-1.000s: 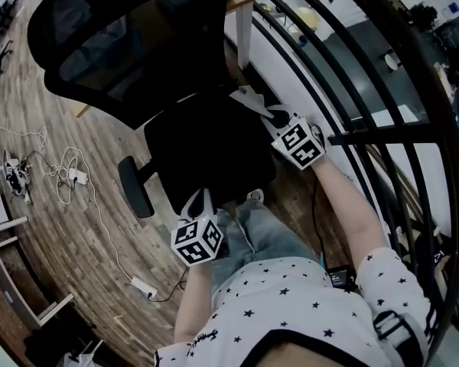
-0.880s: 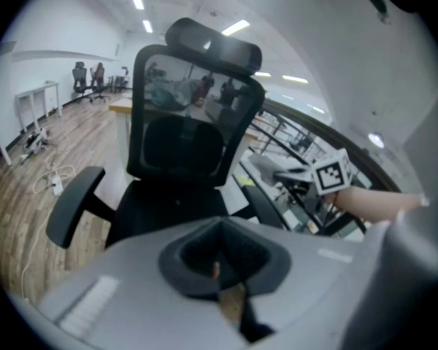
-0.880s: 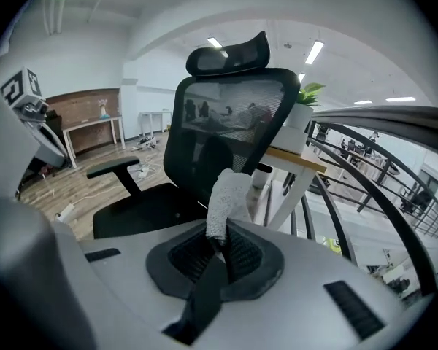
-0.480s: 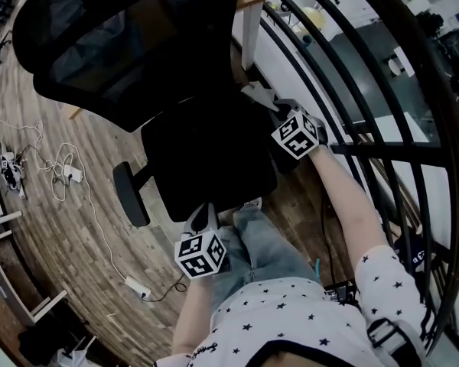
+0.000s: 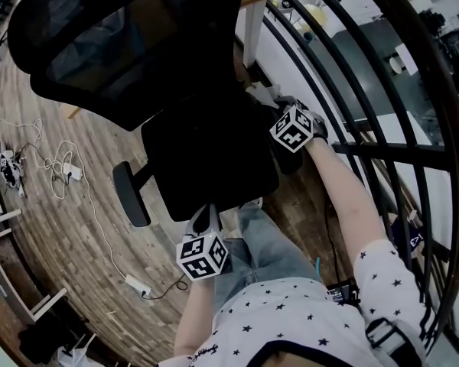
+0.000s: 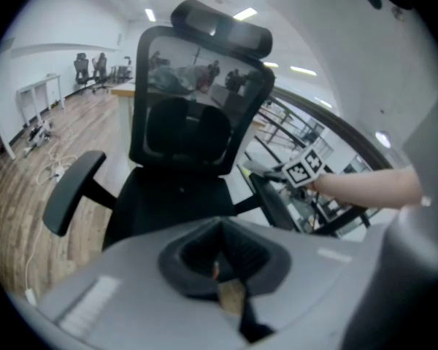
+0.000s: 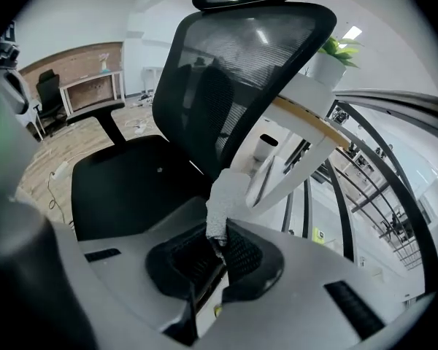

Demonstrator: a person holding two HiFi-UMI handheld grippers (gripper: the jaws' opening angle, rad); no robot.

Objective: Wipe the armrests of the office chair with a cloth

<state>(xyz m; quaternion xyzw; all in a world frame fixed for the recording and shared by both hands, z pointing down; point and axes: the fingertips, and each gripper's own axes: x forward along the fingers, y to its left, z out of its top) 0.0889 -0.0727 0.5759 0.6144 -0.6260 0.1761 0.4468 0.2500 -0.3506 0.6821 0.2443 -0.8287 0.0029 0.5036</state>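
Observation:
A black office chair with a mesh back point(image 5: 130, 44) faces me, its seat point(image 5: 210, 155) in the middle of the head view. Its left armrest point(image 5: 130, 193) point(image 6: 71, 192) is bare. My right gripper point(image 5: 274, 105) sits over the right armrest point(image 6: 274, 204), shut on a pale grey cloth point(image 5: 262, 93) point(image 7: 226, 194) that sticks out ahead of the jaws point(image 6: 257, 169). My left gripper point(image 5: 203, 219) hovers at the seat's front edge, apart from the chair, with its jaws together and nothing in them.
Black curved railing bars point(image 5: 367, 90) run close along the right side. A white desk leg point(image 5: 251, 33) stands just behind the chair, and a potted plant point(image 7: 336, 49) sits on the desk. Cables and a power strip point(image 5: 138, 285) lie on the wooden floor at the left.
My right gripper has slid a little along the right armrest toward the chair's back, taking the cloth with it. The left gripper has dropped back slightly toward me.

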